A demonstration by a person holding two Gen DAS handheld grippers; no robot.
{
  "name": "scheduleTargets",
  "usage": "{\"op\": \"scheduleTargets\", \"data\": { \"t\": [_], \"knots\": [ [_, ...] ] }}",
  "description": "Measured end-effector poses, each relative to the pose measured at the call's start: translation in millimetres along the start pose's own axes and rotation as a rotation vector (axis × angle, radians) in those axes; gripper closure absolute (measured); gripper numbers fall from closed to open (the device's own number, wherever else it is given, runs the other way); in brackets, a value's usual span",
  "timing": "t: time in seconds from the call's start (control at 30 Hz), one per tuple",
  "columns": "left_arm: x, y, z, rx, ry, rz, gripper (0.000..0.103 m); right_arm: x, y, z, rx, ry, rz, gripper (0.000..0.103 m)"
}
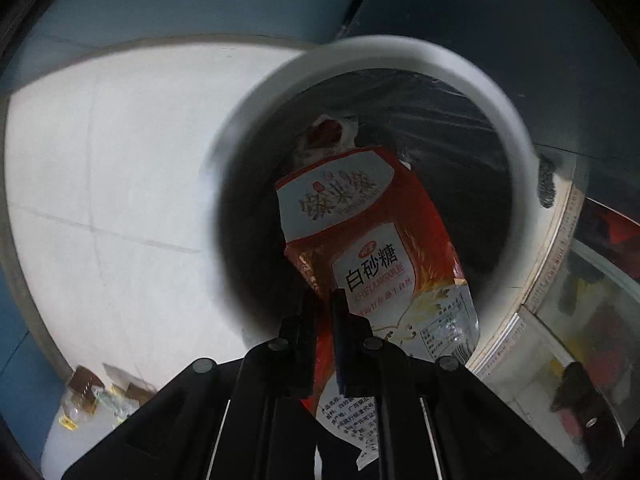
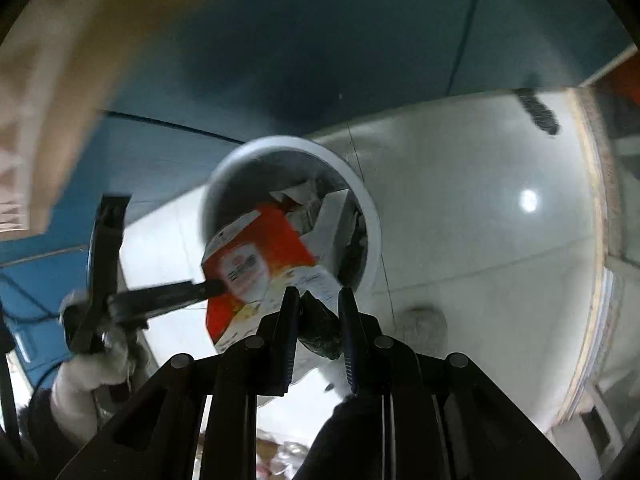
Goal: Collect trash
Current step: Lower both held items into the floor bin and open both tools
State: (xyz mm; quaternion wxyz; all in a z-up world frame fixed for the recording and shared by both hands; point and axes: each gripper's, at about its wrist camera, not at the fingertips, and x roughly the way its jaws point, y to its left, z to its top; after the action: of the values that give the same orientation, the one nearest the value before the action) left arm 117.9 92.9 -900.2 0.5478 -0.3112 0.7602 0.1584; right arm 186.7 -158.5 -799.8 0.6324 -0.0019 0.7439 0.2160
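My left gripper (image 1: pixel 323 300) is shut on a red and white sugar bag (image 1: pixel 372 240) and holds it over the mouth of a white round trash bin (image 1: pixel 516 136). Crumpled wrappers (image 1: pixel 326 138) lie inside the bin on a black liner. In the right wrist view the left gripper (image 2: pixel 216 286) comes in from the left, holding the bag (image 2: pixel 260 264) above the bin (image 2: pixel 370 216). My right gripper (image 2: pixel 318 300) is closed on a dark crumpled bag (image 2: pixel 320 332) just before the bin.
Small wrappers and packets (image 1: pixel 92 396) lie on the pale tiled floor (image 1: pixel 120 160) at the lower left. Blue walls (image 2: pixel 300 40) stand behind the bin. A dark object (image 2: pixel 538 112) lies on the floor at the right, near a glass-fronted cabinet (image 1: pixel 592 300).
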Motion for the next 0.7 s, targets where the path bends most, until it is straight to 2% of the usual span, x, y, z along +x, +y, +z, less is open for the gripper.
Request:
{"op": "scheduleTargets", "data": {
  "t": [0.1,0.13,0.17,0.23,0.3,0.33,0.37,0.43,0.5,0.53,0.63,0.67,0.7],
  "knots": [
    [14.1,-7.1,17.1,0.019,-0.004,0.004,0.091,46.4,-0.2,16.0,-0.019,0.029,0.021,0.082],
    [16.5,-8.5,20.6,0.024,0.003,0.007,0.085,55.6,1.6,19.7,-0.023,0.035,0.024,0.082],
    [15.9,-9.2,21.1,0.024,0.003,0.008,0.073,67.0,3.3,24.6,-0.032,0.041,0.028,0.082],
    [9.9,-8.2,19.9,0.022,-0.016,0.011,0.071,80.8,7.2,30.8,-0.040,0.058,0.041,0.082],
    [-2.0,-4.6,18.3,0.016,-0.048,0.007,0.052,90.5,11.9,33.8,-0.043,0.071,0.041,0.081],
    [-9.6,-2.5,16.0,0.012,-0.072,0.003,0.033,94.8,12.7,35.9,-0.042,0.091,0.048,0.081],
    [-18.0,-0.5,13.0,0.010,-0.099,0.012,0.023,99.0,12.4,38.3,-0.038,0.105,0.049,0.079],
    [-31.6,4.1,7.2,0.010,-0.145,0.037,0.022,104.4,12.9,42.6,-0.039,0.129,0.035,0.072],
    [-43.3,6.0,-1.0,0.012,-0.179,0.081,0.015,102.3,11.1,43.8,-0.038,0.136,0.030,0.046],
    [-49.0,7.4,-6.2,0.013,-0.194,0.096,0.000,98.6,11.5,43.6,-0.040,0.132,0.027,0.042],
    [-68.2,22.1,-29.2,0.006,-0.243,0.145,0.000,84.7,15.0,40.6,-0.068,0.114,-0.007,0.021],
    [-76.0,23.3,-39.9,-0.002,-0.259,0.149,0.000,78.3,16.9,37.7,-0.083,0.108,-0.024,0.009],
    [-81.7,26.0,-50.1,-0.009,-0.268,0.153,0.000,71.1,20.9,33.4,-0.105,0.098,-0.049,0.001]
  ]
}}
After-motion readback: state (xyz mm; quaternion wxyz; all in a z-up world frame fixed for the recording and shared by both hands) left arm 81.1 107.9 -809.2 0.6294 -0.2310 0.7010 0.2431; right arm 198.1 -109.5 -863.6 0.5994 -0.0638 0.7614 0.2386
